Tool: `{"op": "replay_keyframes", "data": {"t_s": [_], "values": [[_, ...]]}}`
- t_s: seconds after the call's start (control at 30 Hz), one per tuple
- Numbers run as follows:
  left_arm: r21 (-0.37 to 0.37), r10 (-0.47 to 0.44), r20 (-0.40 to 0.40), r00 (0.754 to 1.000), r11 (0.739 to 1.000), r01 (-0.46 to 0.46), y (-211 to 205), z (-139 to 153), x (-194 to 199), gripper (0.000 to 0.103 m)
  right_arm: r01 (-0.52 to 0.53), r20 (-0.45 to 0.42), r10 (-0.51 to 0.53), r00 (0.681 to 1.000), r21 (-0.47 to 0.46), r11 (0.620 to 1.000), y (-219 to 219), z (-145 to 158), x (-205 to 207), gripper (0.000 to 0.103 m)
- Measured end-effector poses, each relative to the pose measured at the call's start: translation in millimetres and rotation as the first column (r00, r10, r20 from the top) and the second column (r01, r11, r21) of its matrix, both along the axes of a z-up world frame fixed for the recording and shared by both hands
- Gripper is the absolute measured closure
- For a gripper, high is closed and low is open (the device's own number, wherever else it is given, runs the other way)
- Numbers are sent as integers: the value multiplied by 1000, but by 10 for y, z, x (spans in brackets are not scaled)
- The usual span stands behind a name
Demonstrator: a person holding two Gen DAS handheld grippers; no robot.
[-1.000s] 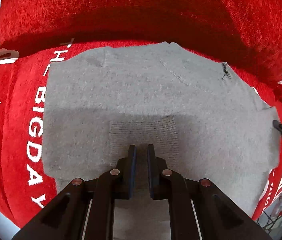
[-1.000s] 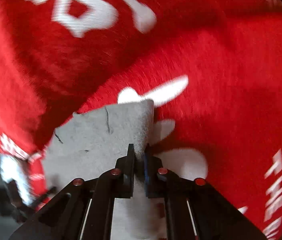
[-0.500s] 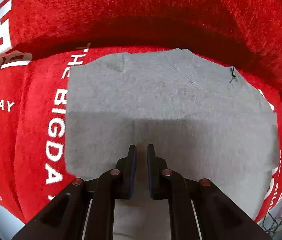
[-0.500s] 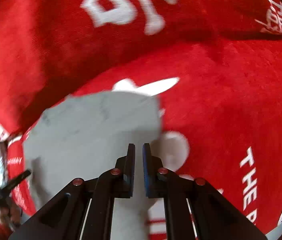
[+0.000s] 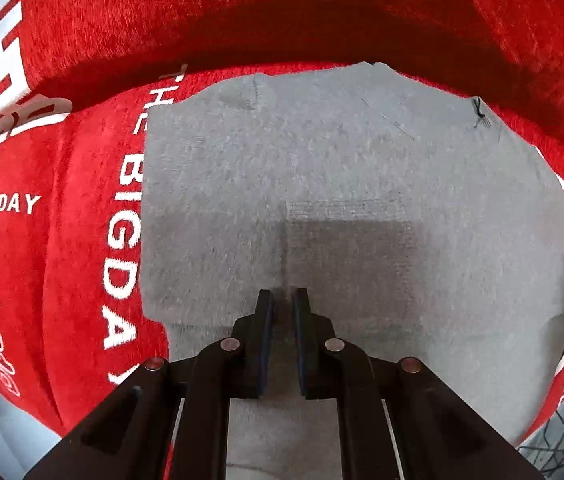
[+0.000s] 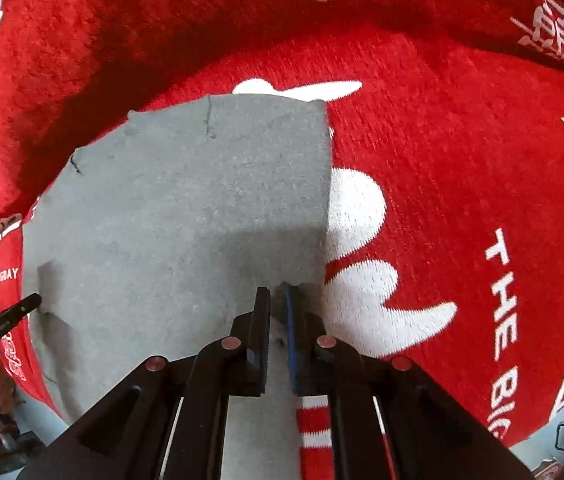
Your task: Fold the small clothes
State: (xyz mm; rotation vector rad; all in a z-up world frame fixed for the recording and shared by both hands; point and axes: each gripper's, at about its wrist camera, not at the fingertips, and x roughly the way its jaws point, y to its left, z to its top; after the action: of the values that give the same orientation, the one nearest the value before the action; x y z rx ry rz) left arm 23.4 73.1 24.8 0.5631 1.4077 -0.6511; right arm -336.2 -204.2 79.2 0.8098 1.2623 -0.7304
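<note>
My left gripper (image 5: 282, 300) sits with its jaws a narrow slit apart, tips low over the grey knit top (image 5: 341, 200) — I can't tell if a layer is pinched between them, since the fabric under the tips looks flat and unlifted. Right gripper (image 6: 278, 296) is similar: jaws nearly together w/ a thin gap, parked at the right edge of the top (image 6: 186, 208), and there seems to be a bit of grey edge between the pads, but whether it's truly clamped I can't say. What changed over the last second: the right side had a corner of the top raised and gripped, and now that edge lies flat w/ a straight vertical side, so I read the fold as laid down. In the left view the ribbed cuff that was right ahead of the fingers now sits further out, and the top looks squarer. It rests on the red blanket (image 5: 62, 240) w/ white lettering, roughly centred between both tools, the red cushion back (image 5: 282, 8) rising behind it. Left gripper also shows at the left margin of the right view (image 6: 6, 316). My judgement — one fold is done and smoothed, and next I'd need a fresh grip on the near hem to fold it away from me.
</note>
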Motion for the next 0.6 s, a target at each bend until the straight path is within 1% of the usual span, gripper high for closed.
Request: {"op": "replay_keyframes", "data": {"t_s": [0.13, 0.33, 0.43, 0.5, 0.57, 0.6], "values": [[-14, 8, -20, 1000, 1000, -8, -49, 123, -134, 91, -2, 6, 1, 1000, 26, 1000, 87, 59, -7, 94], [12, -19, 0, 1000, 1000, 19, -96, 249, -369, 91, -20, 23, 19, 1000, 68, 997, 244, 44, 122, 94], [33, -24, 4, 1000, 999, 24, -132, 279, -441, 91, -27, 26, 25, 999, 82, 996, 297, 38, 153, 91], [27, -34, 22, 999, 999, 34, -149, 347, -535, 91, -31, 33, 29, 999, 88, 996, 314, 29, 199, 81], [20, -36, 21, 999, 999, 35, -153, 386, -605, 91, -34, 39, 31, 999, 88, 996, 330, 43, 204, 55], [18, -33, 17, 999, 999, 33, -155, 401, -635, 91, -36, 42, 33, 999, 86, 996, 340, 50, 209, 53]]}}
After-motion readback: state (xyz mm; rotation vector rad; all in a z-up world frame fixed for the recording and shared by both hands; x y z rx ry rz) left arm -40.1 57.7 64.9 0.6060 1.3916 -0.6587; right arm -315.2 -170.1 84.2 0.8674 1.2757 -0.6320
